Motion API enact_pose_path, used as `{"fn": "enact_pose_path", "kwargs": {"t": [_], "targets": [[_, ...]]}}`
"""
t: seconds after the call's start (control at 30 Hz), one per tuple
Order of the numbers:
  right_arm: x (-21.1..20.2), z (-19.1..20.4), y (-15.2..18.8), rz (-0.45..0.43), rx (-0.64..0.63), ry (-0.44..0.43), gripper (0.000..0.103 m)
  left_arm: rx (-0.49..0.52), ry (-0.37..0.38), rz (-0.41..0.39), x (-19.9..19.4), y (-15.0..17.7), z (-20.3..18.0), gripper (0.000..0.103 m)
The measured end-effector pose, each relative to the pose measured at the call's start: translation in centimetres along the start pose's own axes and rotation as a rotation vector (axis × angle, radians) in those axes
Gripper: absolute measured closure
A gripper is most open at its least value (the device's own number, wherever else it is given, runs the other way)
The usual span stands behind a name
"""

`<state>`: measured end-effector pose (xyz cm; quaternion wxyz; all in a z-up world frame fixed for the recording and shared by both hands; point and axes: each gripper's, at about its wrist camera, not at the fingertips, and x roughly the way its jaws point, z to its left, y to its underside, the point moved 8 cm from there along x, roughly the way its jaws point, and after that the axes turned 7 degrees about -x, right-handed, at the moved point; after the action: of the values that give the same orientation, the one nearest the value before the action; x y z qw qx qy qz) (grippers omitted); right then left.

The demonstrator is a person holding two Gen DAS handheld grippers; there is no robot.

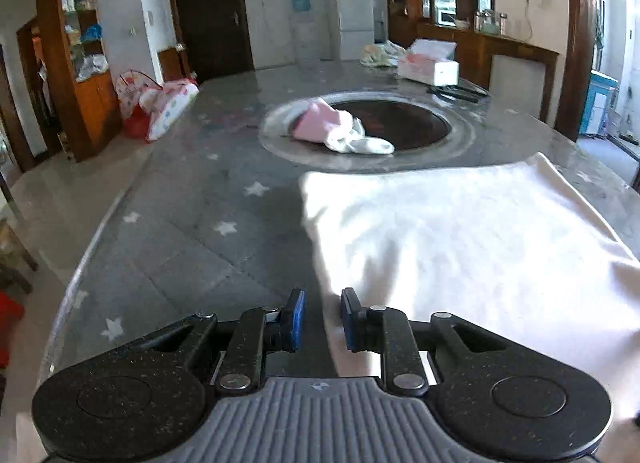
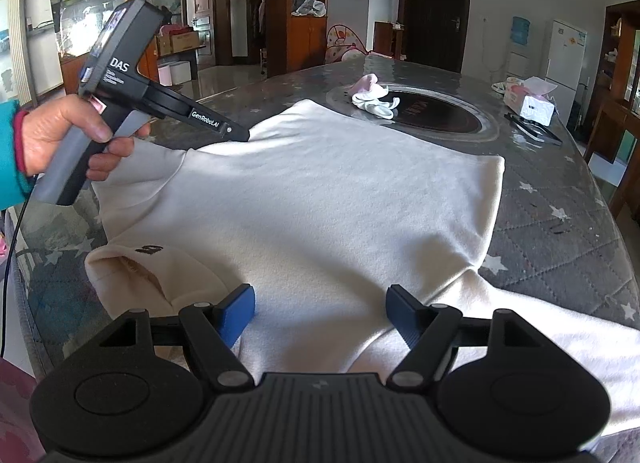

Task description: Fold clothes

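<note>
A cream sweatshirt point(image 2: 320, 191) lies spread flat on the grey star-print table point(image 2: 552, 199), its neck opening with a small dark logo point(image 2: 150, 250) at the near left. One sleeve point(image 2: 540, 343) runs off to the near right. My right gripper point(image 2: 320, 295) hovers open and wide over the near part of the garment, with nothing between its blue pads. A hand point(image 2: 60, 131) holds my left gripper point(image 2: 242, 135) over the garment's far left edge. In the left wrist view the left gripper point(image 1: 323, 303) has a narrow gap and stands above the sweatshirt's point(image 1: 460, 231) left edge, gripping nothing.
A pink and white bundle of small clothes point(image 1: 340, 129) rests on the round dark inset point(image 1: 420, 119) in the table's middle. A tissue box point(image 2: 528, 103) and a black tool point(image 2: 532, 129) sit at the far right. The table's curved rim point(image 1: 80, 263) drops to the floor on the left.
</note>
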<state>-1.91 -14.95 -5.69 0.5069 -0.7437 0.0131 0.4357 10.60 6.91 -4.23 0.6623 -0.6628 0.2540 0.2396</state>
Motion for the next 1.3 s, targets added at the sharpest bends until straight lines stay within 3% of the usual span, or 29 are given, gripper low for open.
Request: {"fn": "enact_pose_path", "kwargs": {"t": [0.07,0.13,0.27,0.37,0.47,0.63,0.97,1.1,1.3], "targets": [[0.0,0.0,0.0,-0.002,0.0,-0.001,0.028,-0.019,-0.009,0.003,0.0,-0.1,0.5,0.071],[0.1,0.0,0.0,-0.003,0.001,-0.001,0.027,-0.03,-0.016,0.005,-0.3,-0.1,0.9,0.07],[0.1,0.0,0.1,-0.007,0.003,0.002,0.025,-0.018,0.022,-0.027,-2.1,-0.1,0.1,0.061],[0.1,0.0,0.0,-0.005,0.003,0.004,0.024,-0.002,0.003,-0.033,-2.9,0.2,-0.2,0.061],[0.1,0.1,0.0,-0.002,0.001,0.007,0.024,-0.088,0.011,-0.03,-4.5,0.6,0.9,0.057],[-0.4,0.1,-0.5,-0.011,-0.01,0.014,0.024,-0.216,-0.073,-0.069,-7.9,1.9,4.8,0.047],[-2.0,1.1,-2.6,-0.071,-0.037,-0.008,0.024,-0.446,-0.425,-0.115,-12.7,8.1,14.9,0.047],[-2.0,1.5,-2.8,-0.075,-0.039,-0.018,0.024,-0.559,-0.423,-0.085,-12.3,9.3,17.1,0.049],[-2.1,1.9,-2.9,-0.071,-0.049,-0.019,0.024,-0.598,-0.382,-0.099,-11.4,9.5,17.7,0.055]]}}
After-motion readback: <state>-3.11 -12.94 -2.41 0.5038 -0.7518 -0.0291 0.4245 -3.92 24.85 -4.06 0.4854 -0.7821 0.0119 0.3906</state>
